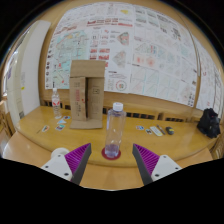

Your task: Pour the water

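A clear plastic water bottle (pixel 115 129) with a white cap stands upright on a red coaster (pixel 112 154) on the wooden table (pixel 170 142). It is just ahead of my gripper (pixel 113 160), centred between the two fingers but beyond their tips. The fingers are open wide, with the purple pads (pixel 80 157) facing each other and nothing between them. A second small clear bottle (pixel 56 102) stands farther back on the left, next to the cardboard boxes.
Stacked cardboard boxes (pixel 86 93) stand at the back left of the table. Small items (pixel 156 130) lie to the right, and a black bag (pixel 209 123) sits at the far right. A wall with printed posters (pixel 130 45) rises behind the table.
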{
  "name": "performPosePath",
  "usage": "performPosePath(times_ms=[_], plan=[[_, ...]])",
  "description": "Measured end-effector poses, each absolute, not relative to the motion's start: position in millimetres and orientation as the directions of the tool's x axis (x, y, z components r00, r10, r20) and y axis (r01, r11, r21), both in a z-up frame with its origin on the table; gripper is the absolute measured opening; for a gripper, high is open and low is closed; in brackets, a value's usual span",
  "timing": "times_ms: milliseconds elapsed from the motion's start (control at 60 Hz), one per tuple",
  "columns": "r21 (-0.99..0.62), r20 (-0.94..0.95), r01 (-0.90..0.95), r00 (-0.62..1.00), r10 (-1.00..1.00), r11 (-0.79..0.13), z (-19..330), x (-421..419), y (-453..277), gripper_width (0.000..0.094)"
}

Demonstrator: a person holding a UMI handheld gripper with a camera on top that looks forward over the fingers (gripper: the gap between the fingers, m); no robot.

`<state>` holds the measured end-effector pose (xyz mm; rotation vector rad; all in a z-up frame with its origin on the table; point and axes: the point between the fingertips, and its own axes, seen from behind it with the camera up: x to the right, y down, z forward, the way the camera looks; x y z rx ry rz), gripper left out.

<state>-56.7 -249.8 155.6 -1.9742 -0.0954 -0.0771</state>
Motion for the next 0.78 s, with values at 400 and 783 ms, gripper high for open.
performPosePath(times_ms=[400,783], plan=[[-0.891,0.093,0.069,0.995,-0.031,-0.449,185,-111,-515,0.085],[-0.9,0.112,0.071,0.991,-0.07,-0.43,200,-111,-568,0.085]])
